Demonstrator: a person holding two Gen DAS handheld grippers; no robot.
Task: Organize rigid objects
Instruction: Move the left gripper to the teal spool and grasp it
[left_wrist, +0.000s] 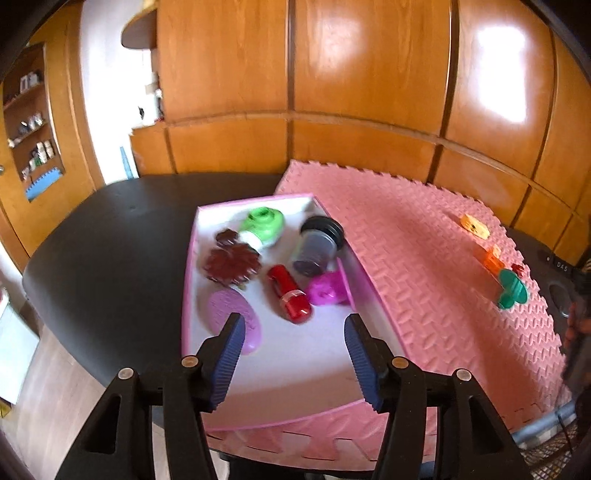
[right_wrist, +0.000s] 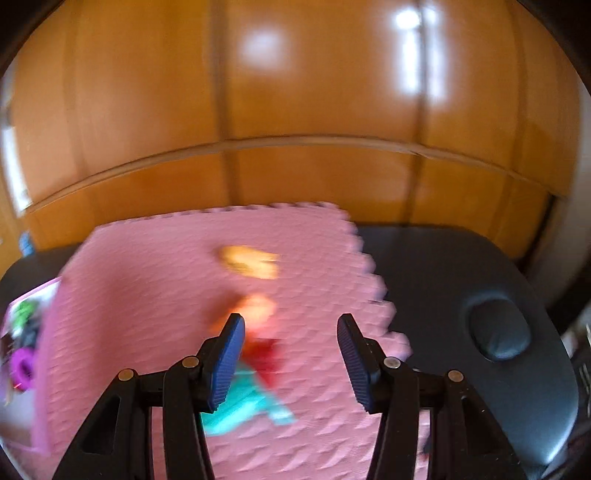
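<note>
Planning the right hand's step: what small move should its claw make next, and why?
Probably ease the open, empty right claw down over the blurred teal piece on the pink mat and close; it lies loose outside the box.

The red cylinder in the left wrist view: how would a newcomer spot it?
Find the pink-rimmed white box left of the pink foam mat. Near its middle lies the red cylinder, beside a magenta ring. It alone is glossy red with a pale band.

Right-wrist view smeared — toys (right_wrist: 255, 354) on mat (right_wrist: 147, 280) unidentifiable.
</note>
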